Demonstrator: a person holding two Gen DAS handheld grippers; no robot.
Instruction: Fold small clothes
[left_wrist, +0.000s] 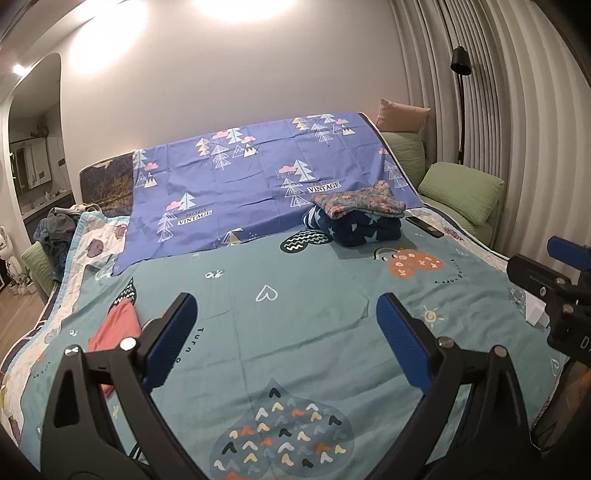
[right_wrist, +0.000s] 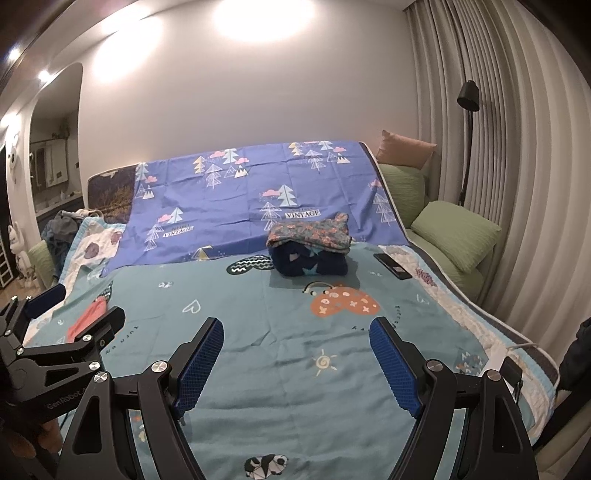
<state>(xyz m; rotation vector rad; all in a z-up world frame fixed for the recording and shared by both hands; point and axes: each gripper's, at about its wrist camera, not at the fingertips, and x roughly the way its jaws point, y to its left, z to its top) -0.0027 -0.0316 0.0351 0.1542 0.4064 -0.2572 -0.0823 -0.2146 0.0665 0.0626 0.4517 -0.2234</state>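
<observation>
Both claws, the left gripper (left_wrist: 286, 325) and the right gripper (right_wrist: 295, 350), hang released and empty over the teal bedsheet (left_wrist: 295, 295); I judge that I hold them wide apart and level so either can drop onto fabric. Finished work sits at the far side, out of the folding area: a flowered garment (left_wrist: 360, 202) stacked on a folded star-print piece (left_wrist: 365, 230), just beside a phone (left_wrist: 424, 226). An unfolded red garment (left_wrist: 116, 326) lies flat near my left claw, probably the next piece to fold.
</observation>
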